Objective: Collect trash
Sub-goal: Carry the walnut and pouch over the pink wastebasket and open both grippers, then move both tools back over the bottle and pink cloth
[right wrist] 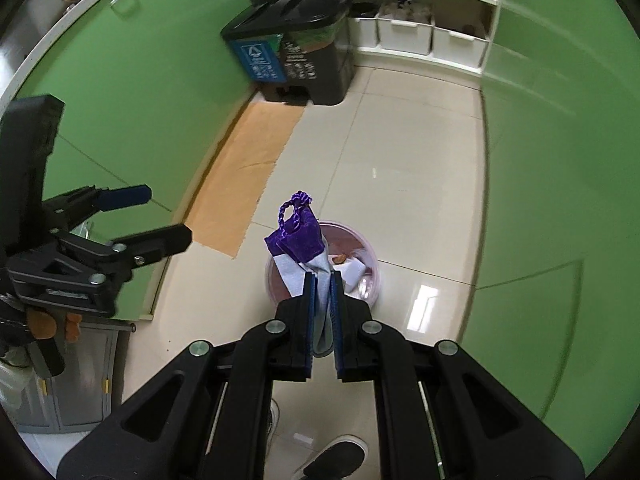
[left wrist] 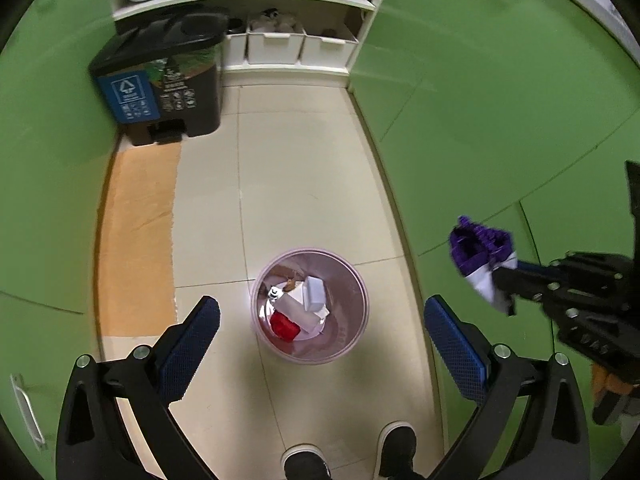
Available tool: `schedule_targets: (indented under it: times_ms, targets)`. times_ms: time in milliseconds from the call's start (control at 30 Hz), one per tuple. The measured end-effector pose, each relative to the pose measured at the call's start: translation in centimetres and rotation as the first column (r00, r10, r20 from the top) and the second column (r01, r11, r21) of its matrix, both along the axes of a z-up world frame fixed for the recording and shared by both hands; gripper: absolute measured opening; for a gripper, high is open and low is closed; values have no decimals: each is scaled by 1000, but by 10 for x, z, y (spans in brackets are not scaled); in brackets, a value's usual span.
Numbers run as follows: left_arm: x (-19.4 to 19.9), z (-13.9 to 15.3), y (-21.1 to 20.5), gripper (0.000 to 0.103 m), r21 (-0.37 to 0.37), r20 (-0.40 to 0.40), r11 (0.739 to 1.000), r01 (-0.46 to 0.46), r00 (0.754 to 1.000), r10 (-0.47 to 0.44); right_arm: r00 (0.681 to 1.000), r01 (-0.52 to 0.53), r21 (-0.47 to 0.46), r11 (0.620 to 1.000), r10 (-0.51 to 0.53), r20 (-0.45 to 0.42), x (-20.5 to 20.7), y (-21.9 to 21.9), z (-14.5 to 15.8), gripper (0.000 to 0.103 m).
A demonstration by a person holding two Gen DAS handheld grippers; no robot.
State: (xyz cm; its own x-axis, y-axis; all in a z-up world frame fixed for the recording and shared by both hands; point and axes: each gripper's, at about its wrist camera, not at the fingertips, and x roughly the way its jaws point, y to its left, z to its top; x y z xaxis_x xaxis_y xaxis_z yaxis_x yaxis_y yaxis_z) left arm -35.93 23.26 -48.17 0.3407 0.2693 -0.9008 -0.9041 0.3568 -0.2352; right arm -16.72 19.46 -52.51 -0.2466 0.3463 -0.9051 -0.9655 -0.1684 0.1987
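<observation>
A small pink waste bin [left wrist: 352, 344] stands on the tiled floor, holding white paper and a red item [left wrist: 285, 326]. My left gripper [left wrist: 322, 344] is open and empty, high above the bin. My right gripper [right wrist: 323, 312] is shut on a purple and white pouch [right wrist: 298, 244] with a twisted cord, held above the bin [right wrist: 370, 256]. In the left wrist view the right gripper [left wrist: 506, 284] holds the pouch [left wrist: 480, 252] to the right of the bin. The left gripper [right wrist: 168, 216] shows at the left of the right wrist view.
A black pedal bin [left wrist: 160, 76] with blue recycling label stands at the back left, by a brown mat [left wrist: 138, 236]. Green cabinet doors [left wrist: 500, 120] line both sides. White storage boxes [left wrist: 276, 42] sit on a low shelf at the back. Shoes [left wrist: 396, 452] show below.
</observation>
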Motion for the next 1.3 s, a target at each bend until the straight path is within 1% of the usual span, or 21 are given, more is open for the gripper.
schedule_targets:
  times_ms: [167,233,267,300,333,367,433,500,567,700,767,900,933,1000,1033,1133,1233,1267,1300]
  targets:
    - [-23,9,1,98,16,6,999,-44,999,44,999,-53,-11,999,53,-8,-26,15,-13,7]
    - [-32,11,0,98,23,4,998,-60,998,60,998,-65,-12,998,65,-3,-34,18,-19,15]
    - [-36,12,-1,98,24,2,998,-64,998,64,998,-68,-12,998,68,4,-38,21,-23,26]
    - [-39,12,-2,98,25,0,997,-68,998,68,998,-66,-13,998,67,10,-40,23,-27,70]
    - [-42,12,-4,98,27,-6,997,-72,997,72,998,-58,-9,998,58,9,-41,24,-29,99]
    - [-44,12,-3,98,27,-10,997,-75,997,75,999,-53,4,999,53,2,-40,23,-29,100]
    - [-48,10,-5,98,22,-14,996,-83,996,83,999,-43,-12,999,44,27,-40,23,-34,100]
    - [-48,10,-7,98,16,-17,996,-82,996,82,999,-25,-30,999,27,34,-36,23,-36,100]
    - [-46,12,-9,98,14,-16,997,-76,997,77,999,-16,-28,999,17,42,-32,21,-33,100]
    - [-35,29,-14,98,16,-8,998,-58,998,58,999,9,-16,1000,-8,43,-22,14,-12,100]
    - [-29,44,-19,98,20,-4,999,-46,999,46,999,23,-7,1000,-22,40,-16,9,8,100]
    - [-15,95,-33,98,37,2,999,-13,1000,13,998,53,21,998,-54,35,0,-12,65,100]
    - [-10,117,-39,98,43,4,999,-2,1000,2,997,63,27,998,-63,34,3,-18,81,100]
    - [-6,146,-47,98,52,3,999,10,1000,-10,996,87,44,995,-88,28,14,-33,121,100]
    - [-3,165,-52,98,55,5,998,17,1000,-18,994,103,56,993,-104,23,21,-45,147,100]
    - [6,223,-70,98,62,8,997,48,999,-48,990,139,80,987,-141,14,38,-72,202,100]
    - [19,278,-90,98,76,10,994,82,997,-83,979,201,113,973,-202,-2,62,-112,274,100]
    - [25,296,-97,98,78,12,992,98,995,-99,976,218,123,968,-219,-3,68,-123,291,100]
    - [30,307,-101,98,80,15,991,111,993,-113,971,240,135,961,-241,-7,76,-137,311,100]
